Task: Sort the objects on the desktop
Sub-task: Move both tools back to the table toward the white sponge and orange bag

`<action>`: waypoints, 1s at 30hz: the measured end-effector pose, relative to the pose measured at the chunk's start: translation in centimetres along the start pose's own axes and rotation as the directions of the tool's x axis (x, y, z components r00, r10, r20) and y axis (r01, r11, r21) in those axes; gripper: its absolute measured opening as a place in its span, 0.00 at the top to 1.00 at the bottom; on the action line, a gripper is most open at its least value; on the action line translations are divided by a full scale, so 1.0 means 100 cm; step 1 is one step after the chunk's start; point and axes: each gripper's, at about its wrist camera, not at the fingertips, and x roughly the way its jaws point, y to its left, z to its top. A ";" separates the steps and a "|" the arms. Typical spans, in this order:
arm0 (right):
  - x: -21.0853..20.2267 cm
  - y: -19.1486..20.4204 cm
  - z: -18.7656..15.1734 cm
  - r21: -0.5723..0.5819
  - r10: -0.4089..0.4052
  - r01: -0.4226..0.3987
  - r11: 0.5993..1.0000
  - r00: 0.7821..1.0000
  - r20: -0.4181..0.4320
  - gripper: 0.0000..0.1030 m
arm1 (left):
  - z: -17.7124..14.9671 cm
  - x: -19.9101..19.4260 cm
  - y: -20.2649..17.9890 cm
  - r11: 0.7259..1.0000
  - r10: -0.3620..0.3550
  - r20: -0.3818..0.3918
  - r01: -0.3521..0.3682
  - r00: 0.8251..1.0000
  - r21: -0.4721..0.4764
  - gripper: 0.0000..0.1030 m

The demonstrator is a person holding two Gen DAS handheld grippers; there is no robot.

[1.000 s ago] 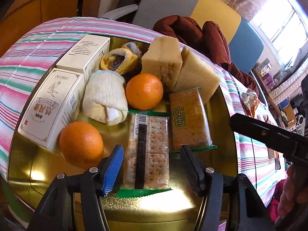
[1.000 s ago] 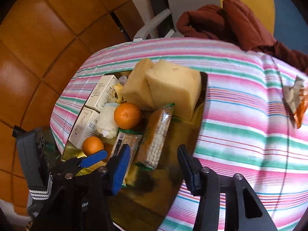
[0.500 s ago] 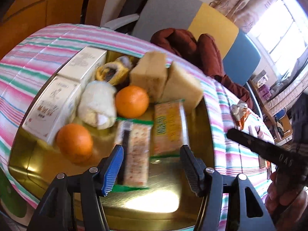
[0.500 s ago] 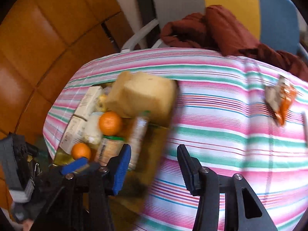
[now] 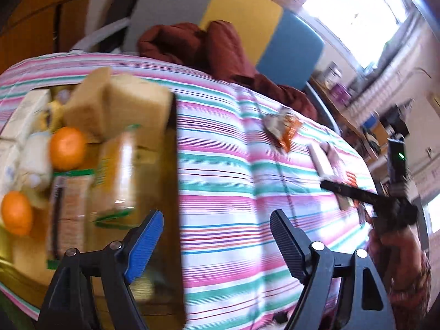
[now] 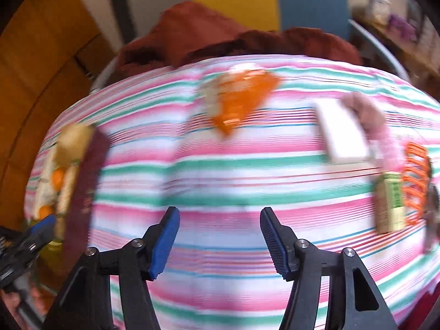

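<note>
My left gripper hovers over the striped cloth just right of the gold tray, its jaws opening wide with nothing between them. The tray holds two oranges, cracker packs, yellow sponge-like blocks and white boxes. My right gripper hangs over bare cloth in mid-table, jaws opening and empty. Beyond it lie an orange-and-white snack packet, a white box, a pink item, a green-and-beige carton and an orange comb-like piece. Both views are motion-blurred.
A maroon garment lies on the chair past the table's far edge. The chair back is grey, yellow and blue. A cluttered shelf stands at the right. A person's hand holds the right gripper at the table's right side.
Both views have swung right, away from the tray and onto the striped cloth. The left jaws have spread much wider and the right jaws somewhat wider.
</note>
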 end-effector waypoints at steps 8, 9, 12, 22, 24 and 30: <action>0.007 -0.103 0.046 0.142 -0.077 0.066 0.988 0.994 0.078 0.39 | 0.011 0.029 -0.046 0.993 -0.002 -0.049 0.008 0.999 0.115 0.21; 0.012 -0.107 0.052 0.133 -0.088 0.076 0.988 0.993 0.083 0.39 | 0.014 0.036 -0.051 0.991 -0.002 -0.059 0.009 0.998 0.130 0.21; 0.024 -0.109 0.064 0.094 -0.099 0.091 0.991 0.992 0.083 0.39 | 0.022 0.048 -0.062 0.988 -0.003 -0.071 0.014 0.997 0.153 0.21; 0.048 -0.130 0.075 0.136 -0.081 0.075 0.988 0.996 0.043 0.33 | 0.056 0.096 -0.103 0.961 0.014 -0.093 0.013 0.996 0.275 0.21; 0.052 -0.129 0.076 0.105 -0.120 0.117 0.988 0.992 0.028 0.33 | 0.066 0.107 -0.113 0.953 0.025 -0.093 0.004 0.995 0.302 0.21; 0.055 -0.124 0.076 0.077 -0.118 0.118 0.990 0.993 0.001 0.35 | 0.091 0.141 -0.135 0.926 0.056 -0.089 -0.019 0.994 0.377 0.21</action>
